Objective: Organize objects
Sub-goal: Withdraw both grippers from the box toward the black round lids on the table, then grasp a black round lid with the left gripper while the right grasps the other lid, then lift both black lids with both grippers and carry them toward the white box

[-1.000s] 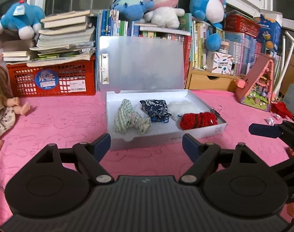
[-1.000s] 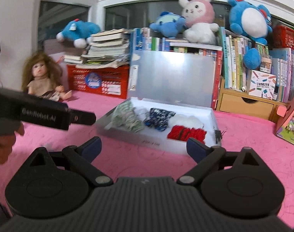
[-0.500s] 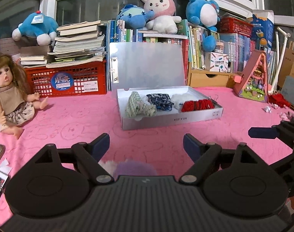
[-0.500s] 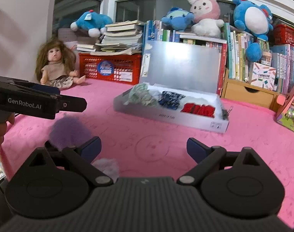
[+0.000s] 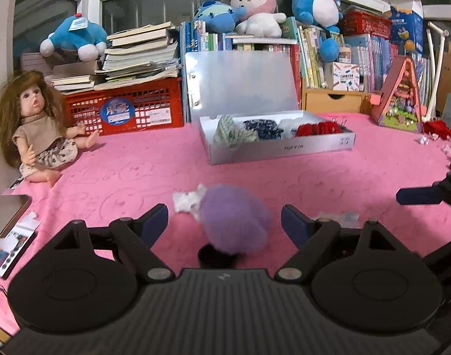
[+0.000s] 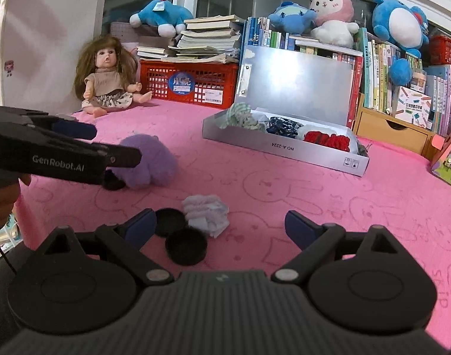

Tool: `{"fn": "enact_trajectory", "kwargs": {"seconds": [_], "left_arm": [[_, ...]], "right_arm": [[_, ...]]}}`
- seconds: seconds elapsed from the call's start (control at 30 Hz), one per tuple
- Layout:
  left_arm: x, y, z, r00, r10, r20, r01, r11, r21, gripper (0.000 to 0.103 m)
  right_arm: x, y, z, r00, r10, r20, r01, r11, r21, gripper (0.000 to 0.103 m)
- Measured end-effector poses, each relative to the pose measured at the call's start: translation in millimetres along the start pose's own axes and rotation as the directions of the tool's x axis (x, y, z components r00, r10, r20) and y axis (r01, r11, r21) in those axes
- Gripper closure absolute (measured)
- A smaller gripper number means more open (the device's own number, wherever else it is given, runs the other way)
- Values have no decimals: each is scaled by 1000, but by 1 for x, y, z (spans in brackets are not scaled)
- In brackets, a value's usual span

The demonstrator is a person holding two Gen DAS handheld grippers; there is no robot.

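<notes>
A fuzzy purple item [image 5: 234,217] lies on the pink cloth between the open jaws of my left gripper [image 5: 224,222], untouched; it also shows in the right wrist view [image 6: 149,161]. A white crumpled cloth [image 6: 206,210] and two black round lids [image 6: 186,245] lie between the open jaws of my right gripper [image 6: 218,226]. The open silver box [image 5: 280,149] holds a green checked cloth, a dark blue cloth, a white piece and a red knit piece; it stands farther back.
A doll [image 5: 37,127] sits at the far left. A red crate [image 5: 127,109] with books, shelves of books and plush toys line the back. A toy house [image 5: 401,97] stands at the right. A paint set [image 5: 9,248] lies at the left edge.
Both grippers have pulled back from the silver box toward the near side. The purple item, white cloth and black lids have come into view between the jaws.
</notes>
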State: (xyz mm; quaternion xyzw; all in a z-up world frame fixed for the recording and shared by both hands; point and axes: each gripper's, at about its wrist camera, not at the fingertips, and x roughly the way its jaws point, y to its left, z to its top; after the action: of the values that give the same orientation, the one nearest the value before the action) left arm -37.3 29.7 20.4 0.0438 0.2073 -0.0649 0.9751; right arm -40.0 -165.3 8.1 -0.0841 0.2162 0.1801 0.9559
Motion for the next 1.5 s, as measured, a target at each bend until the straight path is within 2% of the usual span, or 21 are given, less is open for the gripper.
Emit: {"fn": "enact_trajectory", "kwargs": {"seconds": [0.13, 0.33, 0.47, 0.6, 0.77, 0.83, 0.97, 1.07, 1.1, 1.5], "left_arm": [[-1, 3, -15, 1000, 12, -17, -12, 1000, -3, 17], [-2, 6, -27, 1000, -4, -31, 4, 1000, 0, 21], [2, 7, -31, 999, 1, -40, -2, 1000, -15, 32], [8, 10, -34, 998, -2, -64, -1, 999, -40, 41], [14, 11, -34, 998, 3, -63, -6, 999, -43, 42], [18, 11, -34, 998, 2, -61, -4, 999, -37, 42], [24, 10, -30, 998, 5, -63, -9, 999, -49, 42], [20, 8, -32, 999, -13, -44, 11, 999, -43, 63], [19, 6, -33, 999, -20, -41, 19, 999, -36, 65], [16, -12, -30, 995, -94, -30, 93, 995, -20, 65]], "right_arm": [[-1, 0, -3, 1000, 10, -14, -10, 1000, 26, 20], [-1, 4, -8, 999, 30, -32, -29, 999, 27, 29], [0, 14, -10, 999, 36, -35, -37, 999, -17, 34], [2, 22, -12, 998, 39, -43, -41, 998, -38, 48], [2, 22, -13, 998, 41, -51, -43, 999, -25, 58], [2, 21, -13, 998, 43, -53, -44, 999, -19, 65], [2, 19, -13, 998, 31, -49, -32, 999, -9, 66], [3, 17, -12, 998, 29, -49, -29, 1000, 0, 66], [3, 16, -11, 998, 27, -48, -27, 1000, 1, 66], [11, 3, -2, 999, -13, -46, 15, 999, 50, 66]]}}
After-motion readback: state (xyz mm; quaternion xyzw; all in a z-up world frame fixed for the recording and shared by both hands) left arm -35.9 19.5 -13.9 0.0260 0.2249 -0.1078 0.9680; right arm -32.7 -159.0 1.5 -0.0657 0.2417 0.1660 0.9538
